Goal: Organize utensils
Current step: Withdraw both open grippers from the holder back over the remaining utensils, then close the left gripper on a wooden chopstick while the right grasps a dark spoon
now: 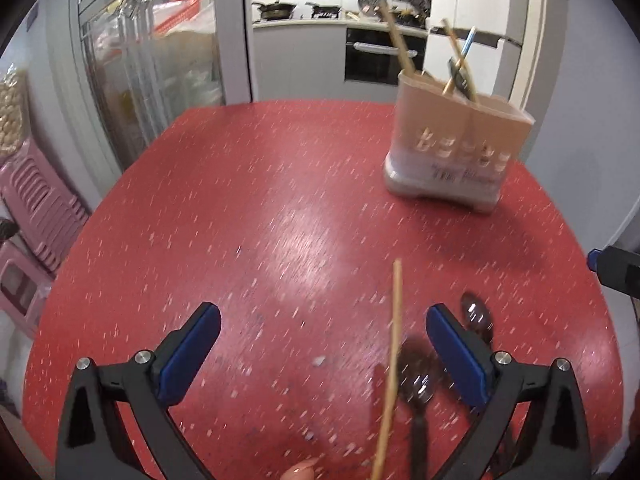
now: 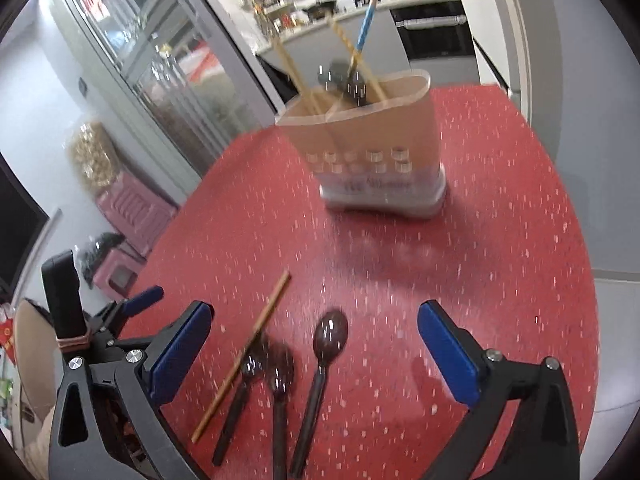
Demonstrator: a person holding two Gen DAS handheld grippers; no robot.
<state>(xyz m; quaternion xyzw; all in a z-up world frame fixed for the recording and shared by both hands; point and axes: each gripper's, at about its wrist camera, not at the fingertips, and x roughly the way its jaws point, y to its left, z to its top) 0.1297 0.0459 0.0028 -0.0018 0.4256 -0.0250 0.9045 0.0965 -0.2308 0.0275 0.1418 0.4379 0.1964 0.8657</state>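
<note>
A beige utensil holder (image 1: 460,148) (image 2: 372,148) stands on the red speckled table (image 1: 240,200) (image 2: 500,240), with chopsticks, a blue-handled utensil and dark spoons standing in it. On the table near me lie one wooden chopstick (image 1: 394,340) (image 2: 256,336) and three dark spoons (image 2: 330,334) (image 2: 280,368) (image 2: 254,356). My left gripper (image 1: 322,316) is open above the table; the chopstick and one spoon (image 1: 418,380) lie between its fingers, untouched. My right gripper (image 2: 316,316) is open over the spoons and holds nothing.
Pink plastic stools (image 1: 36,200) (image 2: 132,208) stand left of the table beside a glass-fronted cabinet (image 1: 152,60). A kitchen counter with pans and an oven lies behind. The other gripper shows at each view's edge, the right gripper (image 1: 612,264) and the left gripper (image 2: 136,300).
</note>
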